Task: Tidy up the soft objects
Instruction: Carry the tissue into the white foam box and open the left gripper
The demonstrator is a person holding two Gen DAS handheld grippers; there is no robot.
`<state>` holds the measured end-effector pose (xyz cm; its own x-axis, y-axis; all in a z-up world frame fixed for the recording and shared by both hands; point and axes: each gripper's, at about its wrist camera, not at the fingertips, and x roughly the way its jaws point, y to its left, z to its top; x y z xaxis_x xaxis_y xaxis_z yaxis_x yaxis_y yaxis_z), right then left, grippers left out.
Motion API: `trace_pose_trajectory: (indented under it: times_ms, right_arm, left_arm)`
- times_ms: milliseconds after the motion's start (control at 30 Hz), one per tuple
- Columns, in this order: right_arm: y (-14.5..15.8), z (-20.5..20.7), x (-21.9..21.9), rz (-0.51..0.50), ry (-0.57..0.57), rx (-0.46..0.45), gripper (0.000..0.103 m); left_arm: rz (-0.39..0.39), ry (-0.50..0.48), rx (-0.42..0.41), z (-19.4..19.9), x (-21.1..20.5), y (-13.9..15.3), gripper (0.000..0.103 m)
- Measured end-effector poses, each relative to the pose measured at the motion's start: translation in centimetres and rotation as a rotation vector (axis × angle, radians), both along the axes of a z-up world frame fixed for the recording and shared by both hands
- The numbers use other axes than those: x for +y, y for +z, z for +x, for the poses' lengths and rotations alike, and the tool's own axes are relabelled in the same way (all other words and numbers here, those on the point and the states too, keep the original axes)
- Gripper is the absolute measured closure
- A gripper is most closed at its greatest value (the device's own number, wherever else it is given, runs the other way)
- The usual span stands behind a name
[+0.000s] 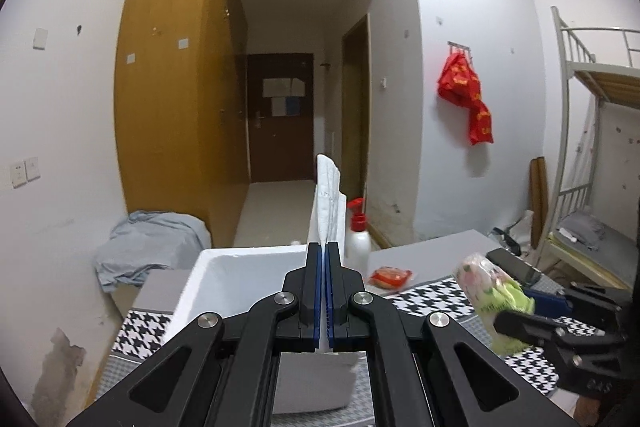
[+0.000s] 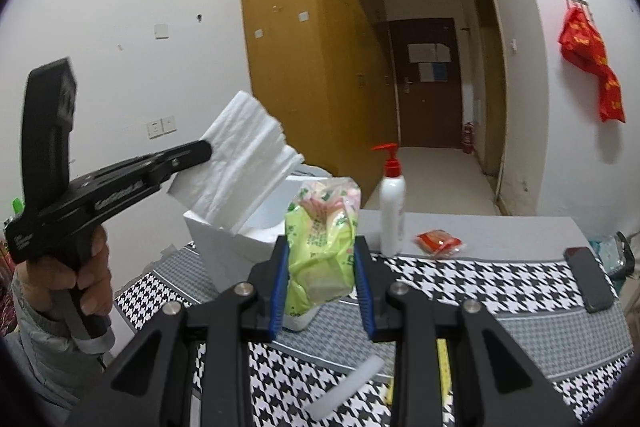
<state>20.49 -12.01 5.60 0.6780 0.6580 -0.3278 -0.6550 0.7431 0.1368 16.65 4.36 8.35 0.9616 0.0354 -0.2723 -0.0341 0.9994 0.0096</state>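
My left gripper (image 1: 323, 247) is shut on a stack of white tissues (image 1: 329, 199) and holds it edge-on above the white foam box (image 1: 208, 291). In the right wrist view the left gripper (image 2: 206, 149) holds the tissue stack (image 2: 244, 159) in the air over the box (image 2: 224, 247). My right gripper (image 2: 322, 251) is shut on a green and pink tissue pack (image 2: 322, 239), lifted above the table. The pack also shows in the left wrist view (image 1: 494, 291), at the right with the right gripper (image 1: 516, 311).
A houndstooth cloth (image 2: 480, 283) covers the grey table. On it stand a white pump bottle with a red top (image 2: 392, 211), a red snack packet (image 2: 440, 242) and a black phone (image 2: 588, 279). A white foam piece (image 2: 348, 391) lies near my right gripper.
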Motion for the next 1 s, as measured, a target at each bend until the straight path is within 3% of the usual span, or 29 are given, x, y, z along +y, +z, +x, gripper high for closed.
trace_pose_trajectory:
  times_ms: [467, 633, 700, 733, 767, 800, 867, 1000]
  right_arm:
    - [0.0, 1.6, 2.4, -0.022, 0.008, 0.027, 0.068]
    - [0.1, 1.7, 3.4, -0.036, 0.018, 0.025, 0.068]
    - [0.2, 2.0, 3.7, -0.039, 0.012, 0.031, 0.068]
    - [0.2, 2.0, 3.9, -0.040, 0.010, 0.032, 0.068]
    - [0.3, 2.1, 4.0, -0.041, 0.008, 0.033, 0.068]
    - [0.3, 2.2, 4.1, -0.044, 0.005, 0.034, 0.068]
    - [0.3, 2.3, 4.3, -0.047, 0.002, 0.036, 0.068]
    - [0.4, 2.5, 4.9, -0.058, -0.003, 0.040, 0.068]
  left_arm:
    - [-0.008, 0.126, 0.097, 4.6, 3.7, -2.6, 0.102]
    - [0.002, 0.129, 0.131, 5.8, 4.7, -3.5, 0.100]
    - [0.012, 0.143, 0.125, 5.8, 4.8, -3.6, 0.088]
    - [0.015, 0.155, 0.117, 5.6, 4.9, -3.6, 0.061]
    - [0.019, 0.166, 0.106, 5.3, 4.9, -3.5, 0.024]
    - [0.024, 0.184, 0.080, 4.8, 4.9, -3.4, 0.003]
    - [0.028, 0.219, 0.002, 3.4, 5.1, -3.1, 0.001]
    - [0.036, 0.212, -0.019, 1.3, 5.4, -2.8, 0.001]
